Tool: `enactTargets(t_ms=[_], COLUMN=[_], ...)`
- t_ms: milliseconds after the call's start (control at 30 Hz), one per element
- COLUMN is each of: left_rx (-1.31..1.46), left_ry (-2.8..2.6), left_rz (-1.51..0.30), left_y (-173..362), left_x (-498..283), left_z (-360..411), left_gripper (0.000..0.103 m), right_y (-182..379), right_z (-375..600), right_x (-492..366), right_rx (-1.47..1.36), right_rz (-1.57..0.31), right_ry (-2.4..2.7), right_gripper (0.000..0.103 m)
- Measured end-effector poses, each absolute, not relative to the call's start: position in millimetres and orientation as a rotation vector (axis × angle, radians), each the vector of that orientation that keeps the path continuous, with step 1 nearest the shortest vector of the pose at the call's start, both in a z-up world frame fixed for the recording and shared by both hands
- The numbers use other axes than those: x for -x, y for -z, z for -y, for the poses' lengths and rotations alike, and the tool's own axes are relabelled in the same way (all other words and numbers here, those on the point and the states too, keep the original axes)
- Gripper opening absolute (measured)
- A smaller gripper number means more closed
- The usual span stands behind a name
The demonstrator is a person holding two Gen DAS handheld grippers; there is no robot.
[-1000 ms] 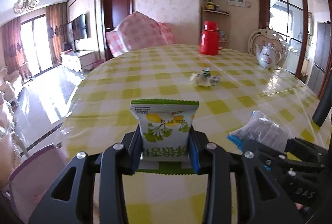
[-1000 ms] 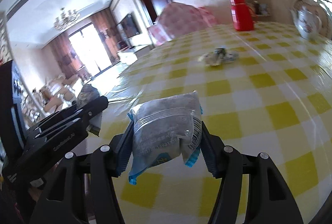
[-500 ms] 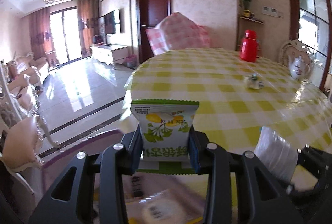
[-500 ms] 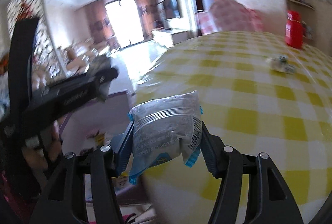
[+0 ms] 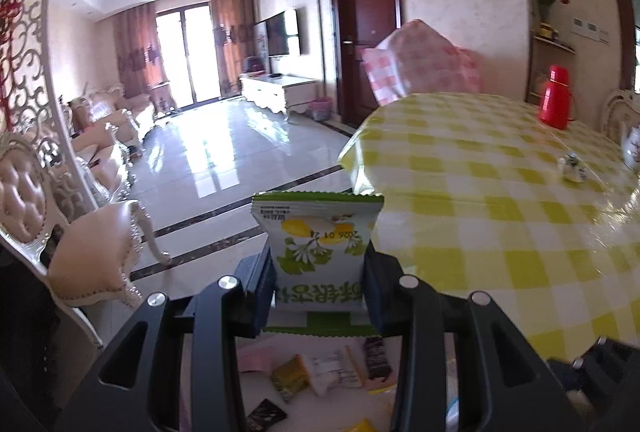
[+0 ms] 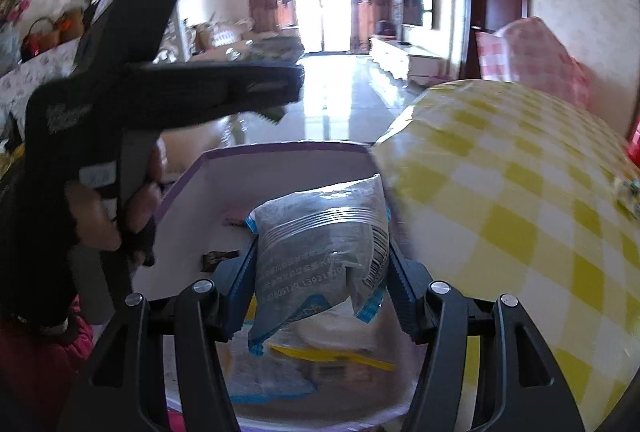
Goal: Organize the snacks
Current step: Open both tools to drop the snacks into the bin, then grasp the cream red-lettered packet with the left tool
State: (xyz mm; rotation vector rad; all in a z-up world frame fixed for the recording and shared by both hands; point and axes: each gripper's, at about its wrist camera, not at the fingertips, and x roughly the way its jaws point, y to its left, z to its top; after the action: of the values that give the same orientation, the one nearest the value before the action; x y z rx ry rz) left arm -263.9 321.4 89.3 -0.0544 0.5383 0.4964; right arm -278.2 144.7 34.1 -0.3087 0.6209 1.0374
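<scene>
Both hands have swung off the checked table (image 5: 500, 192) toward the purple-rimmed box (image 6: 280, 148) at six o'clock, already holding several snacks, the left gripper (image 5: 318, 272) clamping a green-and-white packet (image 5: 320, 244), the right gripper (image 6: 320, 264) a silvery pouch (image 6: 320, 244), while one wrapped snack (image 5: 572, 168) waits at three o'clock.

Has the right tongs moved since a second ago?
Yes. The right tongs, shut on the grey snack packet, swung off the checked table to hang above the purple-rimmed box beside it.
</scene>
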Motion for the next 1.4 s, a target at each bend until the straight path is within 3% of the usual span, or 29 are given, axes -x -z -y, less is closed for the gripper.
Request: enactTargets(t_ms=[33, 133, 167, 333, 600, 800, 1000, 1400], left_rx=[0.058, 0.067, 0.064, 0.068, 0.201, 0.275, 0.205, -0.051], left_ry=[-0.513, -0.581, -0.601, -0.596, -0.307, -0.068, -0.029, 0.000], left_rz=[-0.539, -0.526, -0.510, -0.495, -0.638, -0.795, -0.759, -0.788], left_y=[-90, -92, -94, -95, -78, -63, -63, -33], left_x=[266, 271, 273, 271, 224, 148, 54, -136], left_z=[-326, -333, -333, -322, -259, -177, -95, -5], left_gripper=[0.043, 0.097, 0.100, 0.101, 0.101, 0.101, 0.101, 0.101], right_y=[-32, -31, -33, -46, -57, -46, -25, -8], right_z=[-150, -153, -151, -114, 18, 121, 206, 239], right_x=[282, 286, 286, 261, 178, 112, 34, -40], right_rx=[0.322, 0.321, 0.317, 0.224, -0.061, -0.275, -0.401, -0.403], right_rz=[-0.629, -0.622, -0.613, -0.566, -0.600, -0.693, -0.773, -0.816], right_ry=[-1.062, -1.099, -1.094, -0.969, -0.619, -0.391, -0.230, -0.223], right_gripper=[0.060, 0.071, 0.075, 0.088, 0.088, 0.088, 0.088, 0.088])
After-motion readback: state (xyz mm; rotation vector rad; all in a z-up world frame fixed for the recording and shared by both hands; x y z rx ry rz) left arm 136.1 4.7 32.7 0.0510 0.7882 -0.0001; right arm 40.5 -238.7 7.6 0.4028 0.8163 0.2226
